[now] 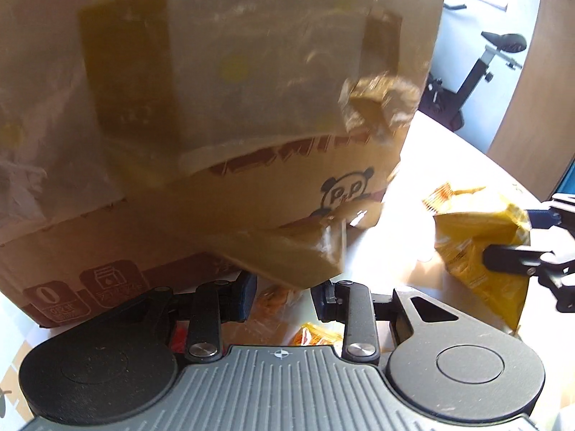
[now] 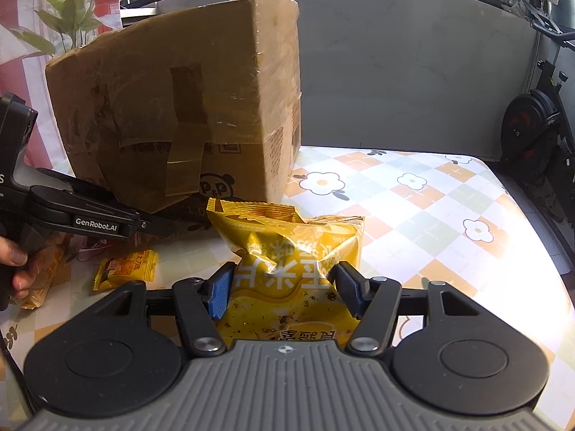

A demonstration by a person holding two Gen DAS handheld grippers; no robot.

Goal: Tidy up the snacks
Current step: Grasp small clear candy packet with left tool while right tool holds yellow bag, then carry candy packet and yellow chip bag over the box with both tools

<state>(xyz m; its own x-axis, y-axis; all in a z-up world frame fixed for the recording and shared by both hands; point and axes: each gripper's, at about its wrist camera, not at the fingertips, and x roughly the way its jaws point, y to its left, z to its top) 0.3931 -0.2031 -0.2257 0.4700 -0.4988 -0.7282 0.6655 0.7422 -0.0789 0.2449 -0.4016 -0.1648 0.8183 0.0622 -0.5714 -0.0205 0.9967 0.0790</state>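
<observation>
My right gripper (image 2: pixel 280 292) sits nearest the lens, its blue pads (image 2: pixel 219 294) clenched on both sides of a big yellow snack bag (image 2: pixel 287 251), which I hold just in front of the box. In the left wrist view that same bag (image 1: pixel 478 237) hangs at the right edge, pinched in my right gripper (image 1: pixel 510 256).

The cardboard box (image 2: pixel 179 107) is the largest thing here. It stands on the flowered tablecloth (image 2: pixel 413 208), patched with strips of brown tape (image 2: pixel 187 122), a panda drawing (image 2: pixel 215 185) low on its front. Seen from my left wrist, the box (image 1: pixel 222 107) fills most of the frame, blurred, with a loose taped flap (image 1: pixel 287 255) hanging just above my fingers.

My left gripper (image 1: pixel 284 296) has its jaws fairly close together; I cannot tell whether they pinch the flap or anything else. A hand (image 2: pixel 16 265) holds its handle at the left edge.

Small orange snack packets (image 2: pixel 125 269) lie on the cloth beside the box's foot.
</observation>
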